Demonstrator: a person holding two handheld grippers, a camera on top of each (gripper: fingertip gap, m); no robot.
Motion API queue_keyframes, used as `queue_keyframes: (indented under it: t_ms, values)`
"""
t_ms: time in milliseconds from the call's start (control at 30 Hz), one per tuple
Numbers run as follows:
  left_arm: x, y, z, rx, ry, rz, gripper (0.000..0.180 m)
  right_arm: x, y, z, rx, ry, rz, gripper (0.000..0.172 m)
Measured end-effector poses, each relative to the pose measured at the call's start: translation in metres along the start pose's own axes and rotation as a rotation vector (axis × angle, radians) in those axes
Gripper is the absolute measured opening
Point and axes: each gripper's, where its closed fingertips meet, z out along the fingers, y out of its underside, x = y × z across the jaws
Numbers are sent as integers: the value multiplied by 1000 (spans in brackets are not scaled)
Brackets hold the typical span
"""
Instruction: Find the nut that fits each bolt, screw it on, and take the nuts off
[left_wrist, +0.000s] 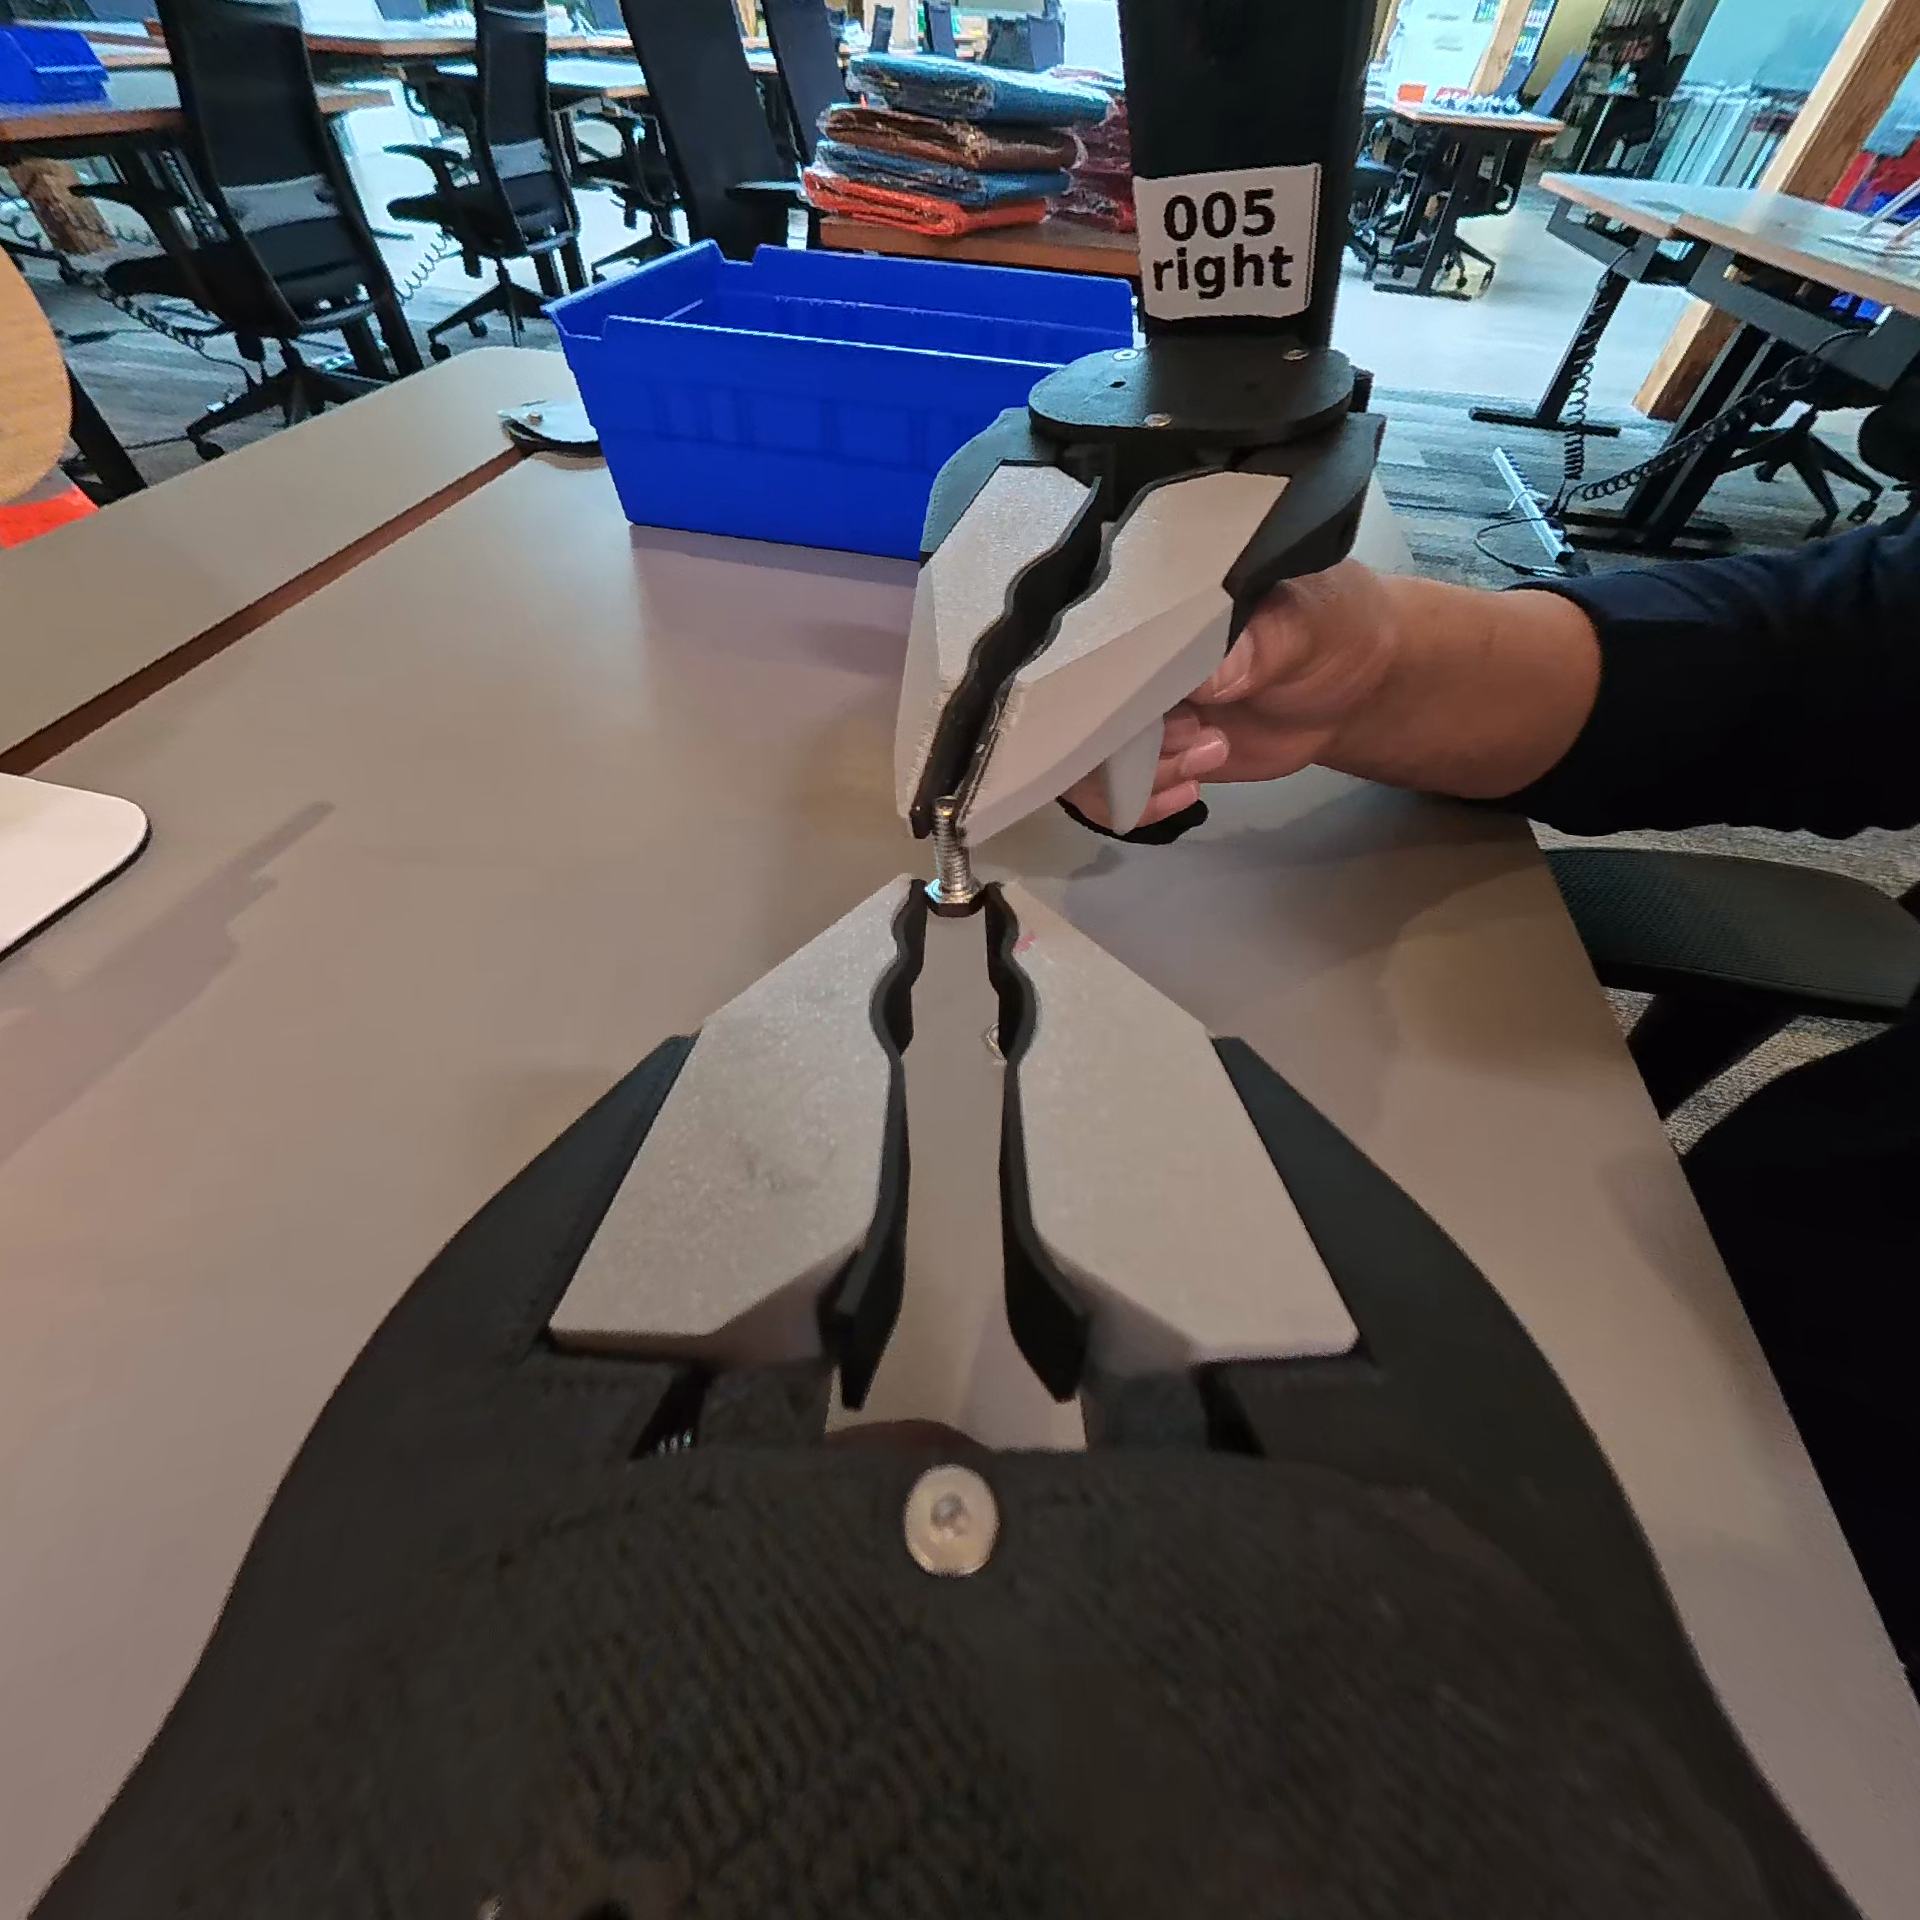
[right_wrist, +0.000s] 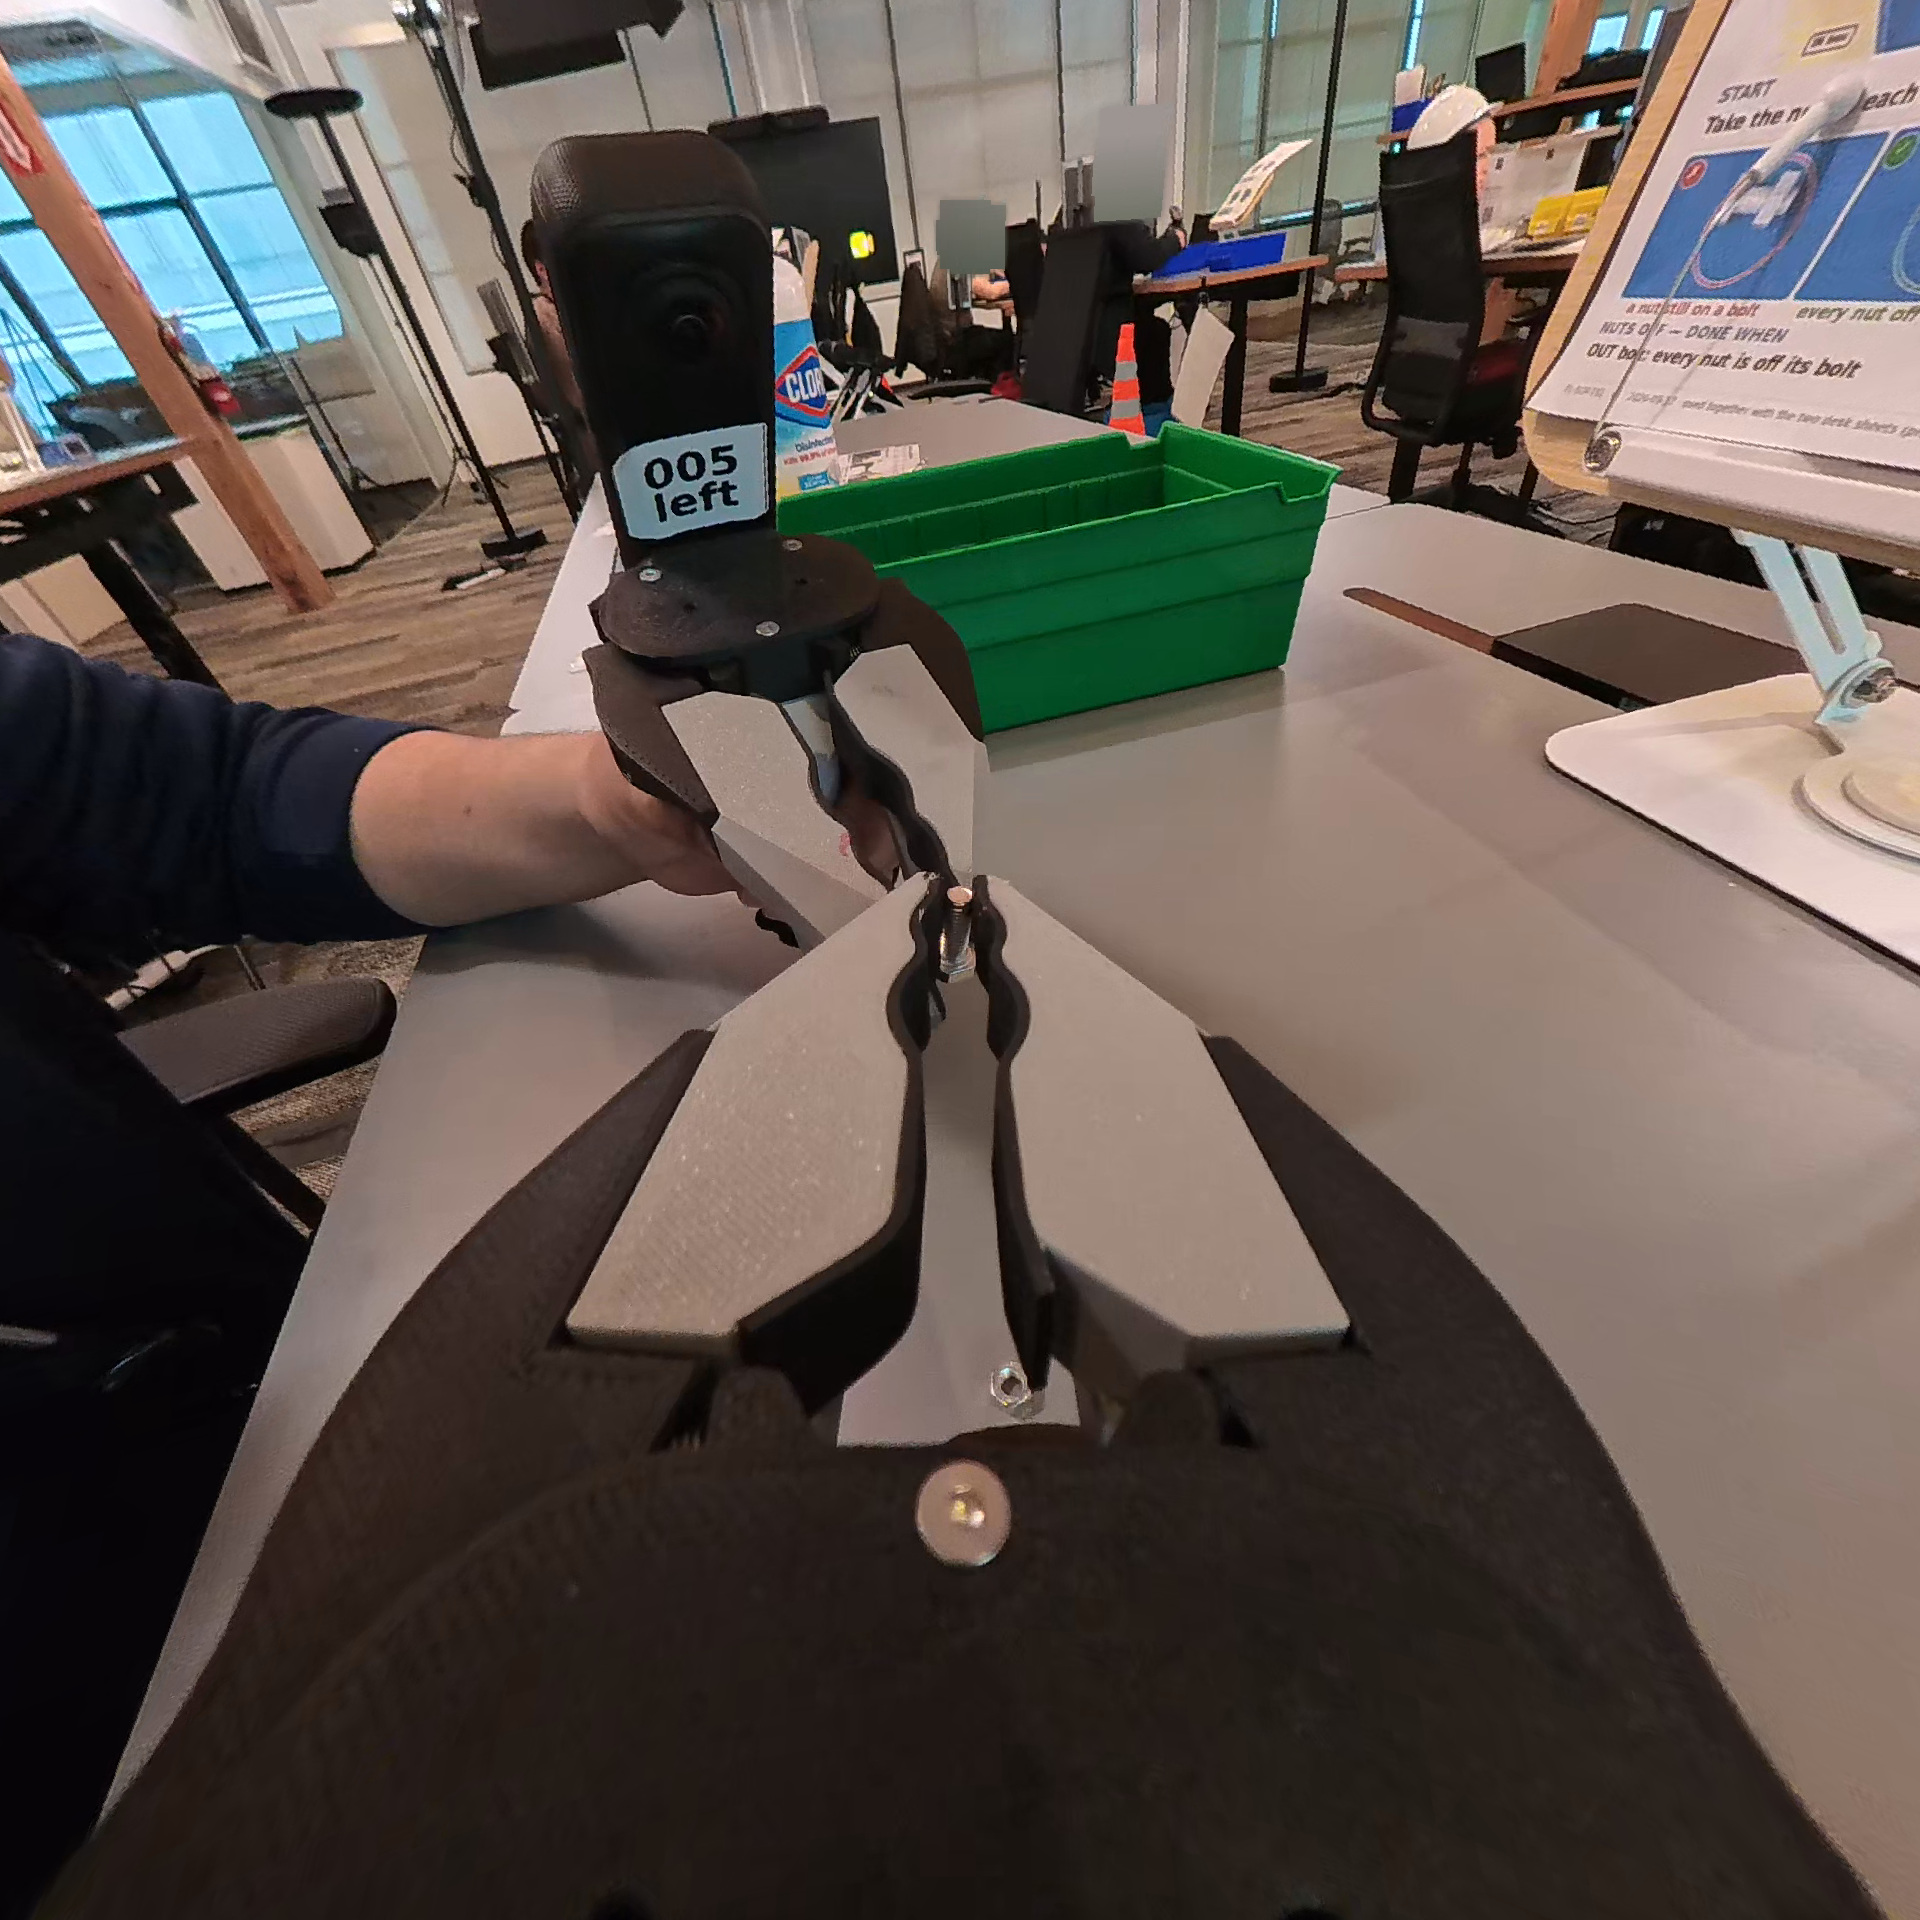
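Left wrist view: your left gripper (left_wrist: 953, 891) pinches the hex nut (left_wrist: 951, 894) at its tips; the bolt (left_wrist: 948, 844) rises into the right gripper (left_wrist: 943, 816).

Right wrist view: right fingers (right_wrist: 997, 935) clamp the threaded shank (right_wrist: 956, 930) above the table (right_wrist: 1351, 935). Step: turning the nut. Next, re-grip and rotate squarely.

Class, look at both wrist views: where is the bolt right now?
The bolt stands upright over the grey table, in the centre of both views, its threaded tip pinched by the right hand-held gripper and its lower end between the left hand-held gripper's fingertips.
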Motion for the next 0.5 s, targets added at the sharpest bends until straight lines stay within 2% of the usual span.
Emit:
queue_keyframes:
  t_ms: [367,500]
  values:
    - [-1,2,-1,15,20,-21,9,1,2,1,3,-10,-1,3]
    - [-8,2,-6,31,3,-26,9,6,4,-2,-4,14,-13,10]
